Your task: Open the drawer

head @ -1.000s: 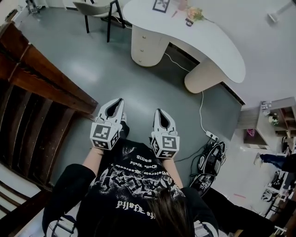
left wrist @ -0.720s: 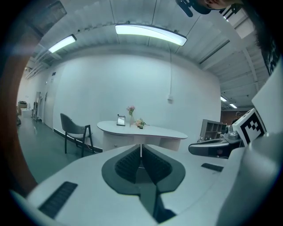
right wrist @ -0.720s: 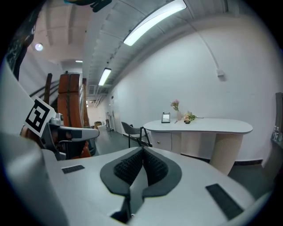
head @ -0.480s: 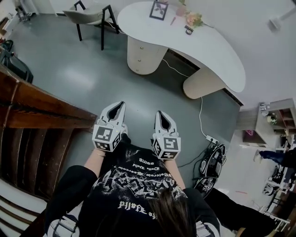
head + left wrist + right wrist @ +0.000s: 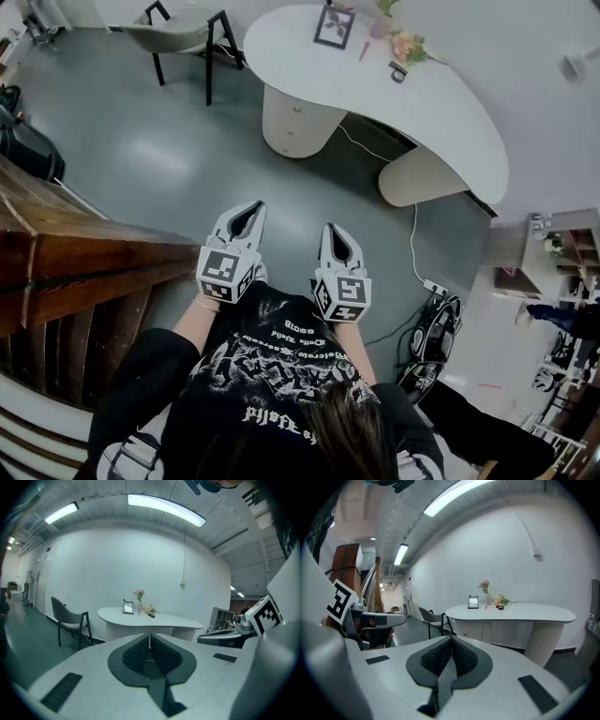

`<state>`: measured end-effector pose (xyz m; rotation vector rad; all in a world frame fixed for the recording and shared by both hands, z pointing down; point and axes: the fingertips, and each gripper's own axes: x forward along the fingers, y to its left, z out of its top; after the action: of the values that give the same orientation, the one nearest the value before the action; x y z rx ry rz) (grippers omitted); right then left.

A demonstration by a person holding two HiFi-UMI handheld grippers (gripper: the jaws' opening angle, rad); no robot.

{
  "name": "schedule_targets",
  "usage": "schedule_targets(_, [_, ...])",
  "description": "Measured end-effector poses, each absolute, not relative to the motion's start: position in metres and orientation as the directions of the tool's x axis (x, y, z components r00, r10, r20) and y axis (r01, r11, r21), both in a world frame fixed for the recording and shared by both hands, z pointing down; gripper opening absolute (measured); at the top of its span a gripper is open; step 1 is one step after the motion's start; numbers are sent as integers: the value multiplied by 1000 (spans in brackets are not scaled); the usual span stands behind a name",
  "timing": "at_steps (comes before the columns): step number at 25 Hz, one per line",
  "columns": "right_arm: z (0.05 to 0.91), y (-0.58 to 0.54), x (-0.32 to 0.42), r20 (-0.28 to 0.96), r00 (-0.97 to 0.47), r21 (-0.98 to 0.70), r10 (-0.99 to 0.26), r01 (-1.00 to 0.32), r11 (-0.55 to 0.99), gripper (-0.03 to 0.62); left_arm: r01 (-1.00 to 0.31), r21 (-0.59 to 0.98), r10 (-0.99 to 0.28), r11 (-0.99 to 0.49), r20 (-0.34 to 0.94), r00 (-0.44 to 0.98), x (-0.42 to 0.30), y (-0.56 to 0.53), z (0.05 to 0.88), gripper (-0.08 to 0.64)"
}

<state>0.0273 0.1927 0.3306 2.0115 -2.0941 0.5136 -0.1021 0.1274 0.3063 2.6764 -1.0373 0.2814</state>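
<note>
A white curved desk (image 5: 441, 103) stands ahead on a grey floor. Its rounded pedestal (image 5: 295, 122) carries a stack of drawers with small knobs, all shut. My left gripper (image 5: 253, 207) and right gripper (image 5: 333, 230) are held side by side in front of the person's body, well short of the desk and pointing toward it. Both are shut with nothing between the pads. The left gripper view has its shut jaws (image 5: 149, 635) aimed at the desk (image 5: 154, 618). In the right gripper view the jaws (image 5: 451, 640) are shut, with the drawer pedestal (image 5: 471, 630) beyond them.
A dark wooden stair rail (image 5: 84, 262) runs along the left. A chair (image 5: 178, 33) stands left of the desk. On the desk are a photo frame (image 5: 334, 26) and flowers (image 5: 405, 45). A cable and power strip (image 5: 433, 286) lie on the floor at right, beside a shelf unit (image 5: 562, 239).
The person has walked forward: the wooden rail has slid back to the left and the desk sits nearer. Both grippers stayed shut and side by side.
</note>
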Motion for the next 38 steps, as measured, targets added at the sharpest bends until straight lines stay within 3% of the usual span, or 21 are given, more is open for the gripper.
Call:
schedule_targets(14, [340, 137, 18, 389, -60, -132, -919, -991, 9, 26, -683, 188, -625, -706, 289, 725, -103, 72, 319, 29])
schedule_targets(38, [377, 21, 119, 450, -228, -179, -864, -970, 163, 26, -771, 188, -688, -608, 360, 630, 6, -23, 355, 31])
